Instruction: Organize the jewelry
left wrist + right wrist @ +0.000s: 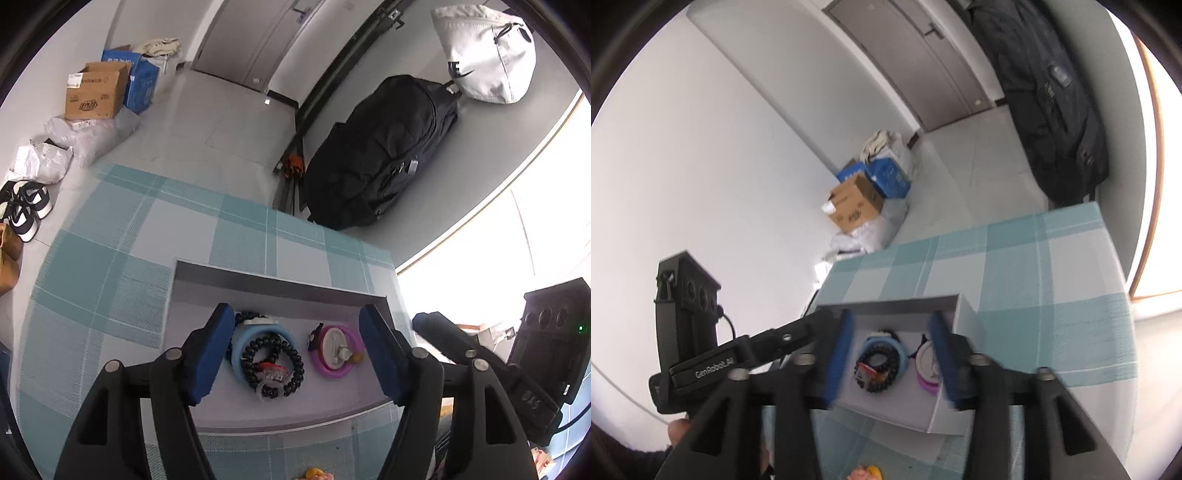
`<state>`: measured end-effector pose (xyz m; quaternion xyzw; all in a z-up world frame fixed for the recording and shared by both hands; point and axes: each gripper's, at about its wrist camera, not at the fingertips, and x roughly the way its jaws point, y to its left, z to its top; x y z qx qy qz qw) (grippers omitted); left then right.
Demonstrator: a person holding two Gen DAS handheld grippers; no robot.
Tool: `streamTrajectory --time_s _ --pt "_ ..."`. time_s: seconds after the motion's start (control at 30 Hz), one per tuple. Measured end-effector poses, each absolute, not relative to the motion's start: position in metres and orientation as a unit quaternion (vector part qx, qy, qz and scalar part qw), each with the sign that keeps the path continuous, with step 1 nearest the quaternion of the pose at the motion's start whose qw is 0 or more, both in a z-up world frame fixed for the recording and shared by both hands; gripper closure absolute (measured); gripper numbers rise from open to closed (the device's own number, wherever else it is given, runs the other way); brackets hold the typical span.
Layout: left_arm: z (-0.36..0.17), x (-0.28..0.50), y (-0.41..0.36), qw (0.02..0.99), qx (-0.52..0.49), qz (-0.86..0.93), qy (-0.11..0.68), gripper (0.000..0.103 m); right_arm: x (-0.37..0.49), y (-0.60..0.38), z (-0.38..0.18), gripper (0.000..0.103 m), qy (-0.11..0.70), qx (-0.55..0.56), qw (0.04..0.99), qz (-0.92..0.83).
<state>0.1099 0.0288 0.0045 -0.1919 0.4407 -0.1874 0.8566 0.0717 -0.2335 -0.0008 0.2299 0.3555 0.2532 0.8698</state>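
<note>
Teal-and-white checked cloth [92, 266] across the table, filling the lower half of both frames. On it, lower centre, a shallow grey tray [258, 284] with raised walls, seen again as a pale open box [938, 417] in the right wrist view. Inside the tray, left of middle, a light blue ring [240, 341] with a black beaded bracelet [291, 354] coiled over it and a small red-and-clear piece [271, 371] on top; just beside, to the right, a pink ring [332, 371] around a white round piece [332, 347]. In the right wrist view the same two groups: blue ring with black beads [882, 360] at centre, pink and white set [929, 369] partly hidden behind the right blue pad.

Left gripper [297, 360] above the tray, jaws spread wide, nothing between the blue pads [210, 358], bead pile just beside the left-hand pad, pink ring nearer the right-hand one, neither touched. Right gripper [890, 360] likewise open and empty, blurred, framing the jewelry from over the tray's near edge. At the bottom edge, a small yellow and pink thing [314, 474] on the cloth, too cropped to identify.
</note>
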Motion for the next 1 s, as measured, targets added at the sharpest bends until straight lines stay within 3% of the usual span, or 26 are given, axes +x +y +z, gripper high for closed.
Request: streamTrajectory --time_s 0.07,0.2,0.37,0.7,1.0 --pt "0.004 0.11 0.029 0.857 -0.189 -0.185 0.443 0.037 0.07 -0.238 0.001 0.036 0.348 0.233 0.873 0.248" --pt "0.002 0.106 0.028 0.86 -0.177 -0.171 0.446 0.037 0.067 -0.242 0.001 0.024 0.349 0.236 0.876 0.234" --pt "0.008 0.093 0.026 0.872 -0.156 -0.162 0.435 0.037 0.061 -0.24 0.004 0.003 0.339 0.227 0.885 0.226" --pt "0.019 0.061 0.03 0.879 -0.149 -0.143 0.431 0.037 0.04 -0.233 0.007 0.0 0.334 0.194 0.894 0.228" --pt "0.007 0.034 0.031 0.881 -0.134 -0.096 0.443 0.029 0.021 -0.225 0.0 0.0 0.36 0.166 0.887 0.236"
